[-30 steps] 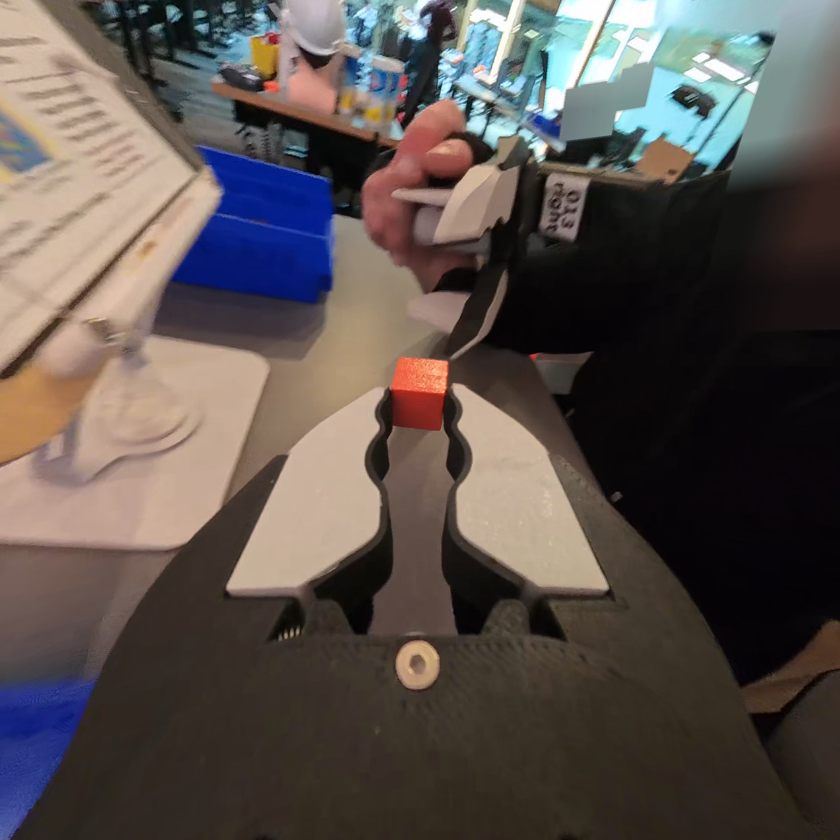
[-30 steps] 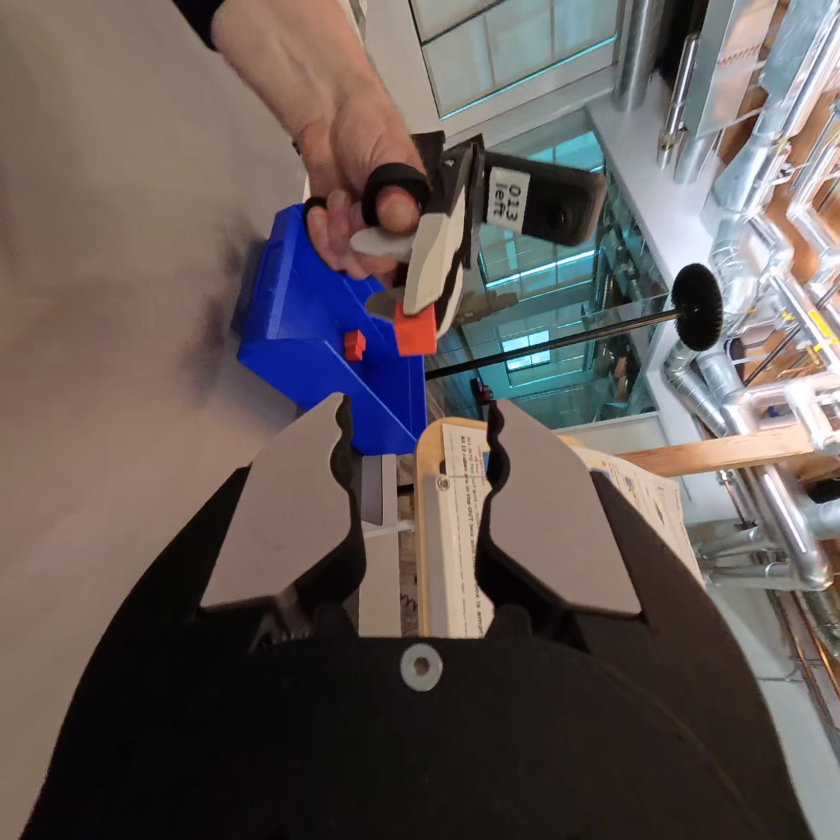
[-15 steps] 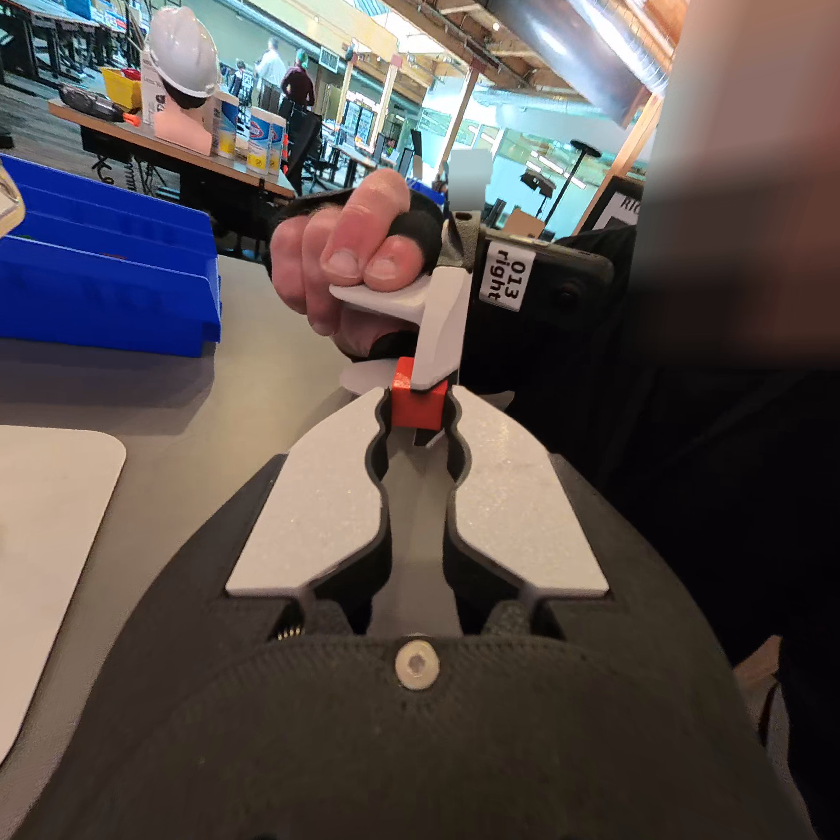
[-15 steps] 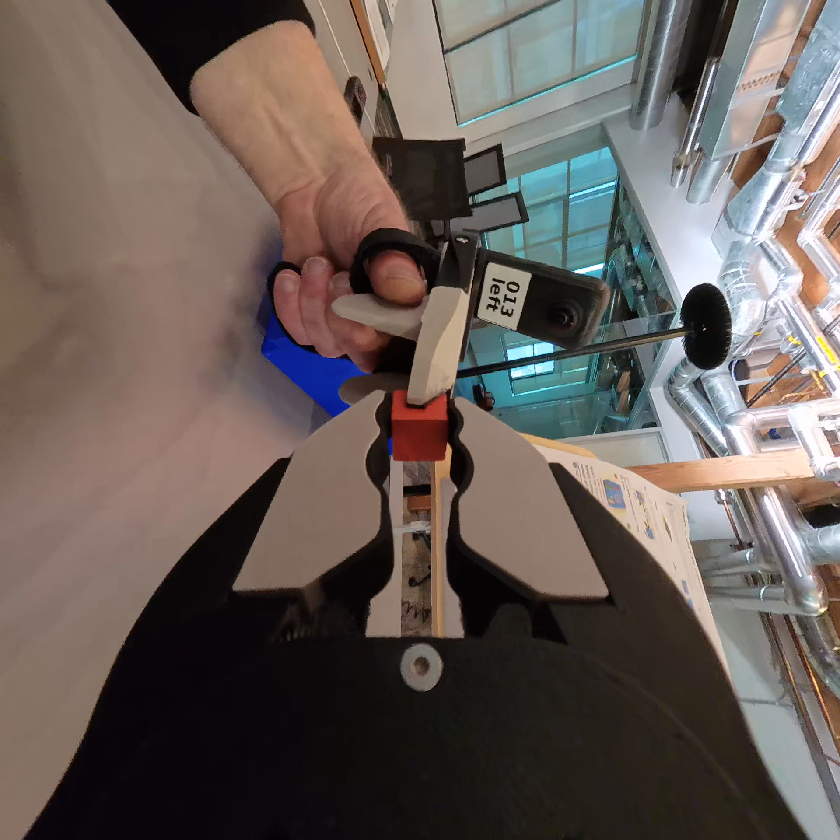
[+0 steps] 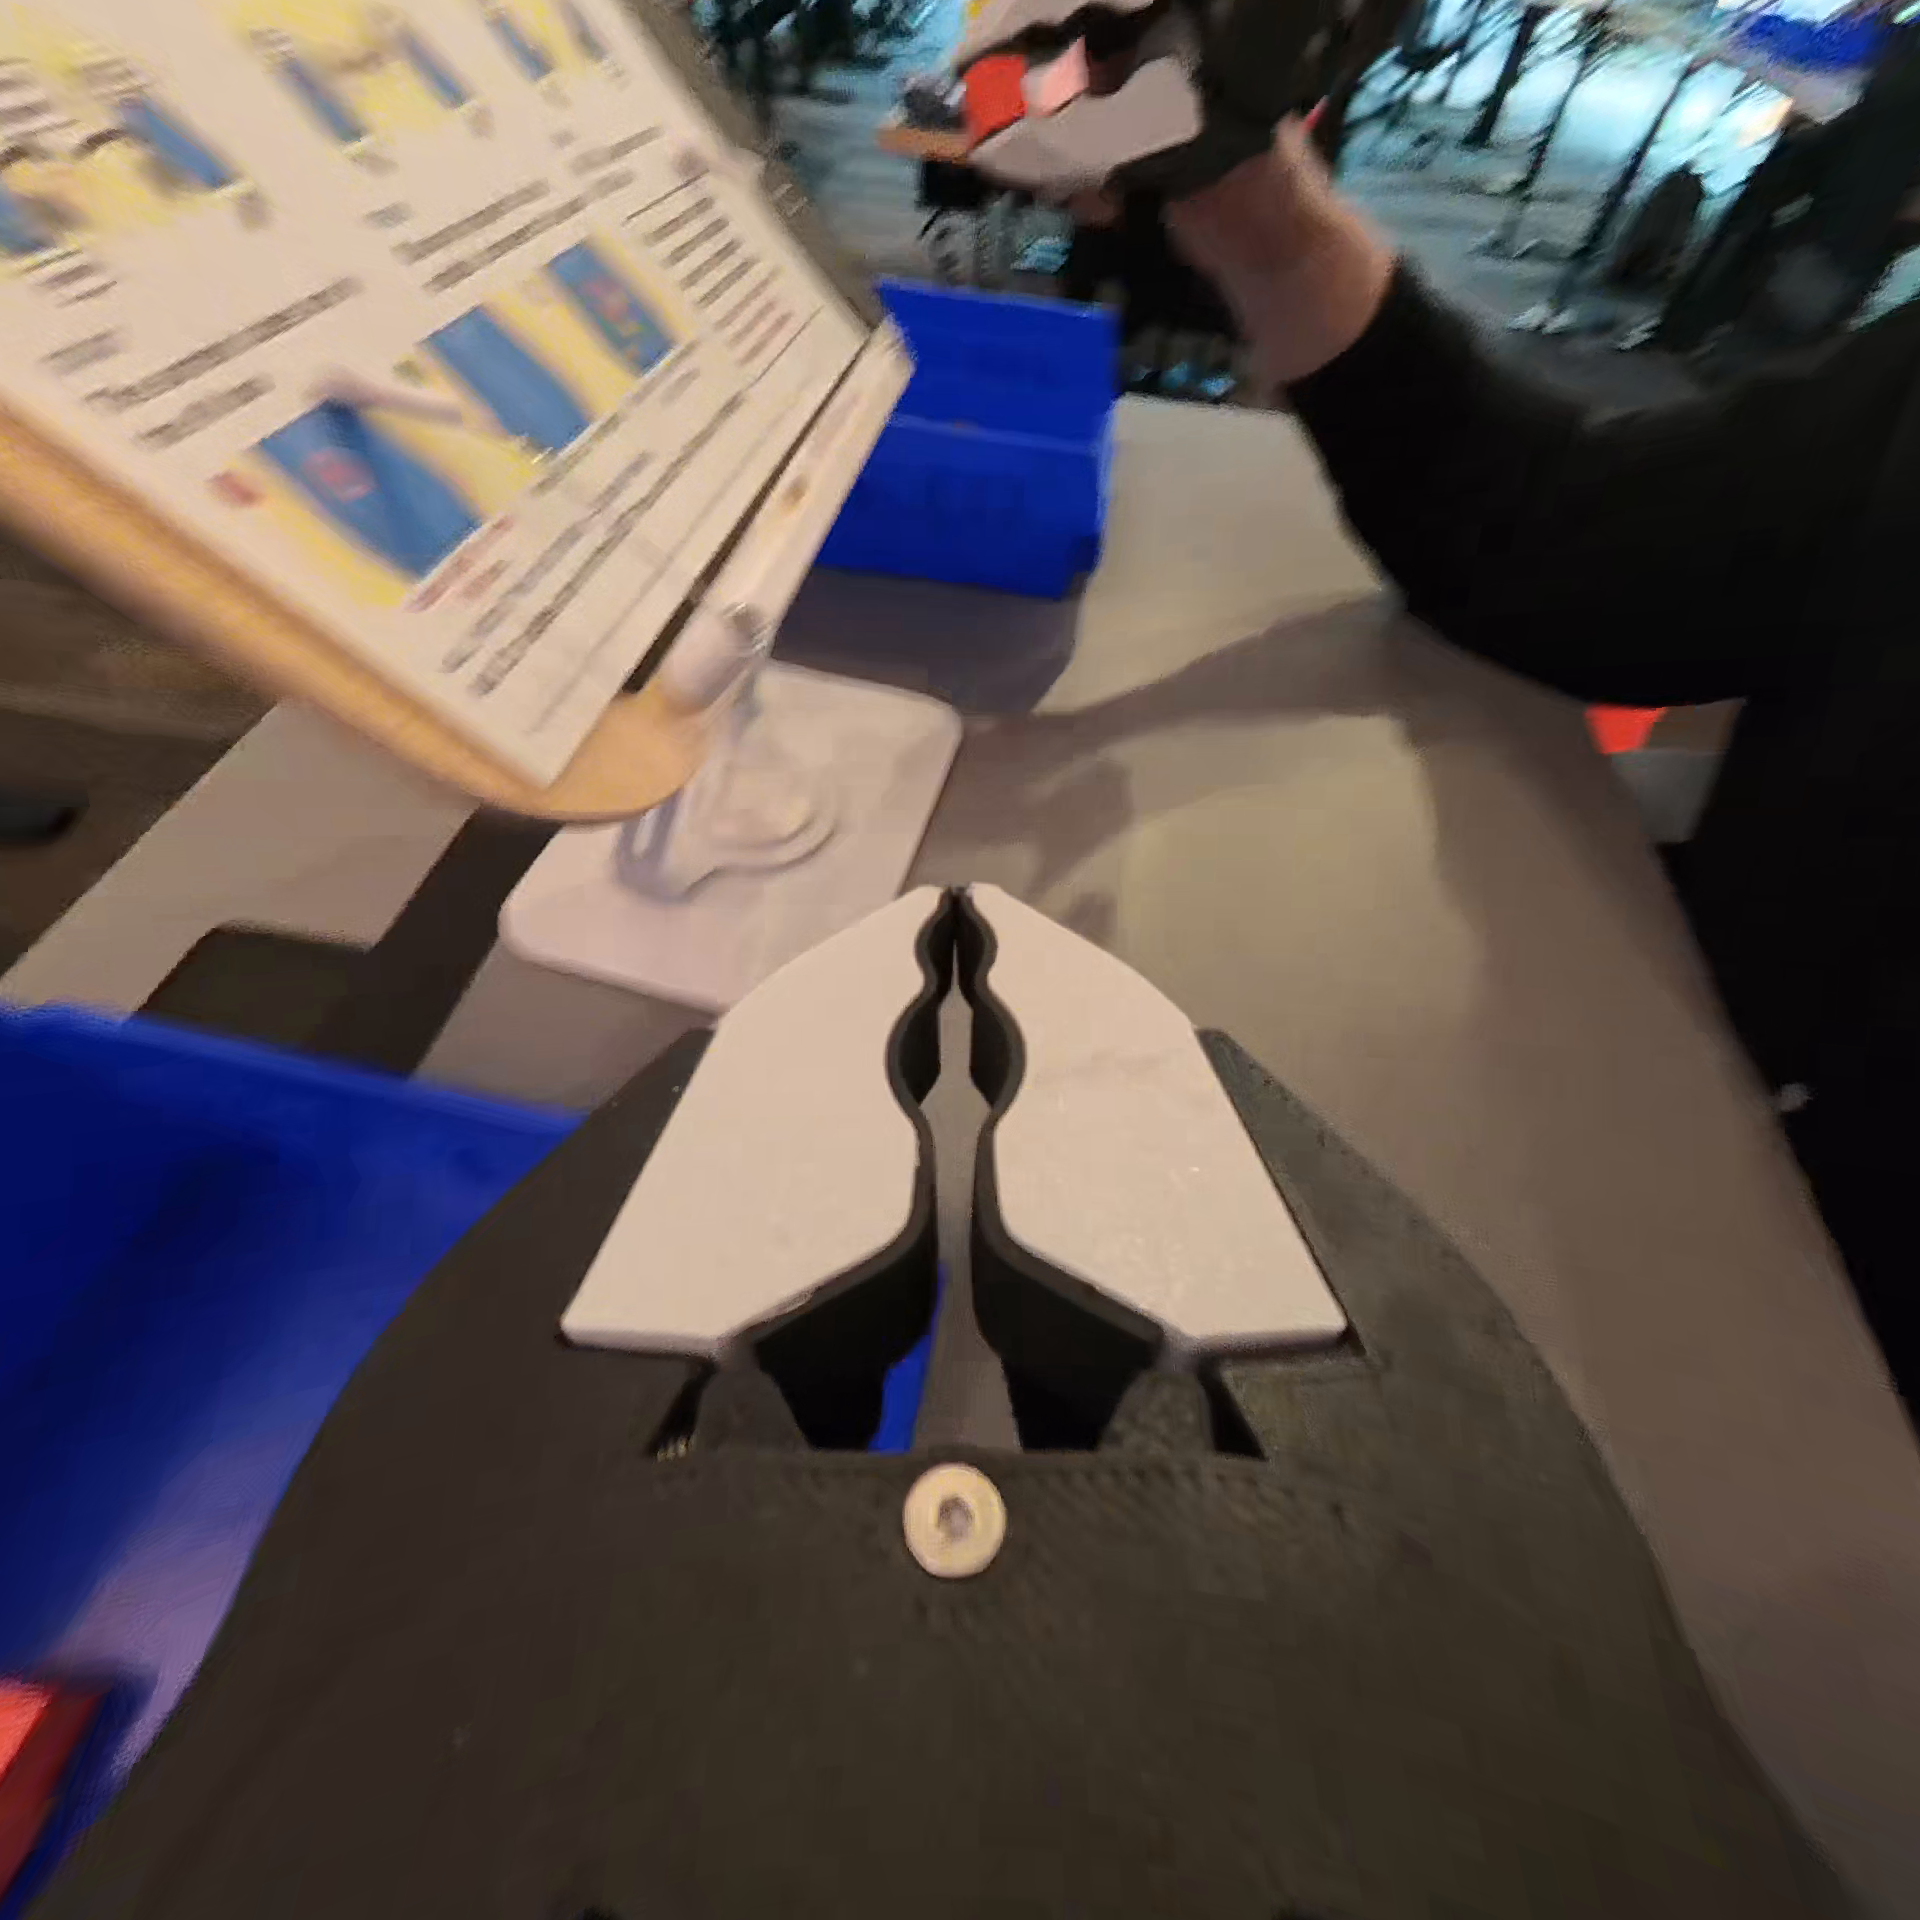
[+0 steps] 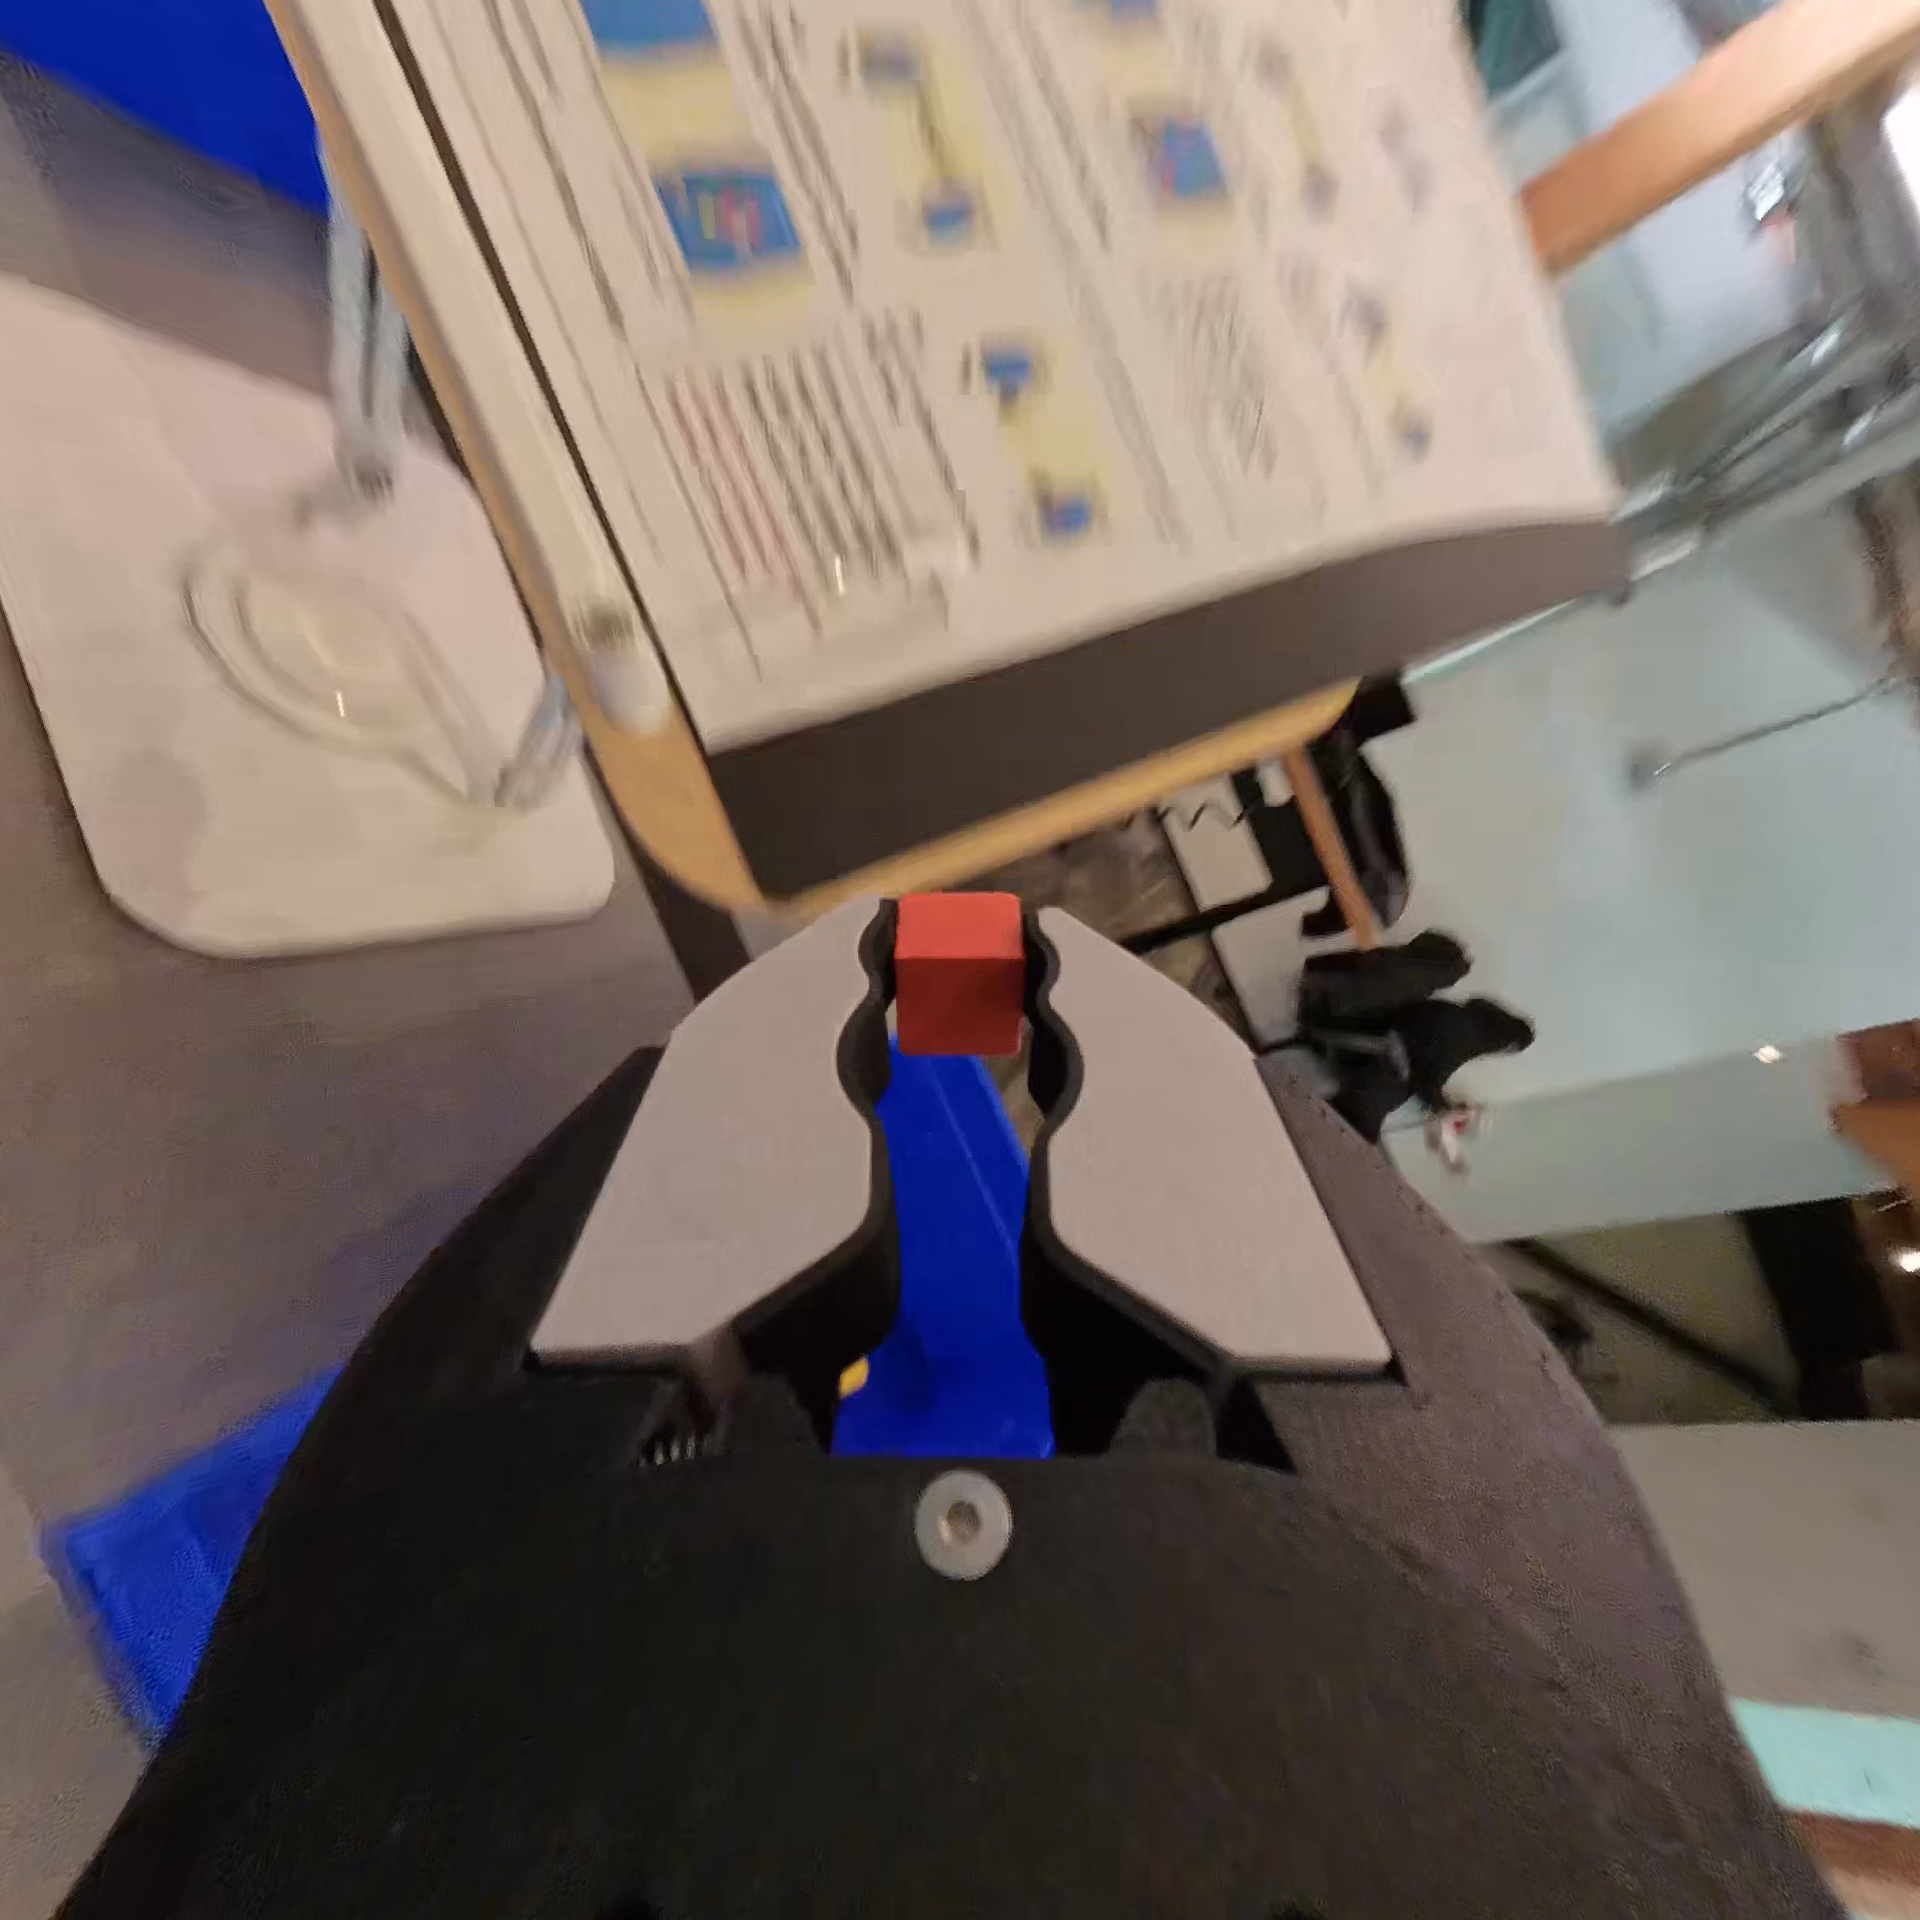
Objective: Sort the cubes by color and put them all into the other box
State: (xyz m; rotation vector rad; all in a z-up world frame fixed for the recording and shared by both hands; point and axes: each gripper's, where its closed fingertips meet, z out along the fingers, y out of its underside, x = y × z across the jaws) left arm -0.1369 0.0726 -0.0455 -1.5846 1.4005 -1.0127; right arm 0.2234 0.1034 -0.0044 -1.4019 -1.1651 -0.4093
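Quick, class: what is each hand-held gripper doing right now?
Left hand-held gripper: closed, holding nothing.
Right hand-held gripper: closed on the red cube.

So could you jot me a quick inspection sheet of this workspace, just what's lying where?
Surface: grey table, partly bare.
Job's things: red cube pinched at the right gripper fingertips; blue box at the far table edge; another blue box close by, something red at its corner, blurred.
Clutter: instruction board on a white stand base.
Grippers: left gripper shut, empty; right shut on the cube.
Cables: nothing seen.
Surroundings: blurred workshop; person's dark sleeve.
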